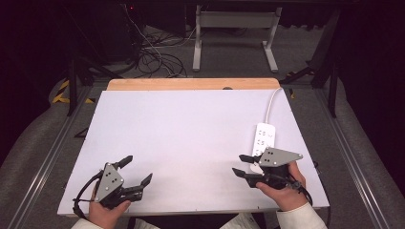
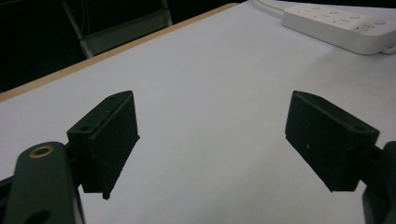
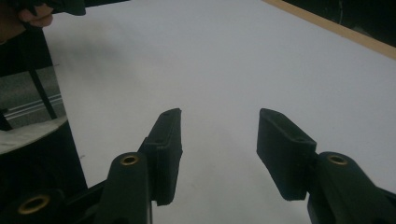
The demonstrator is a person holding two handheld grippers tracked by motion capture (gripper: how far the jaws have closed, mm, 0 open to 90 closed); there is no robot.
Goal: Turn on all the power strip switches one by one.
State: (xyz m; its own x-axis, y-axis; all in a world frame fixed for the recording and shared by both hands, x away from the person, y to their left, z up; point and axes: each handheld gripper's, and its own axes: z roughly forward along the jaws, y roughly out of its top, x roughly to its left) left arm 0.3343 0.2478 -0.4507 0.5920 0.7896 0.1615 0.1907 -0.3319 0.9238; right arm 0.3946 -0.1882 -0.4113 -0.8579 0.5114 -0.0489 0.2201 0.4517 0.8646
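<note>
power strip [image 1: 263, 138] lies lengthwise away from the person; both grippers' jaws open, empty.

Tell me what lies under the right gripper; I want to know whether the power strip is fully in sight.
In the high view the right gripper covers the near end of the white power strip, so that end cannot be seen. Its far end and cord lie bare on the white board.

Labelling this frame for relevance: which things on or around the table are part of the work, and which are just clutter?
In play:
- left gripper, jaws open, nothing between them
- right gripper, jaws open, nothing between them
- white plastic power strip, nearest the right gripper
- white sheet covering the table

Lying about:
- tangled black cables on the floor
- white metal frame beyond the table
</note>
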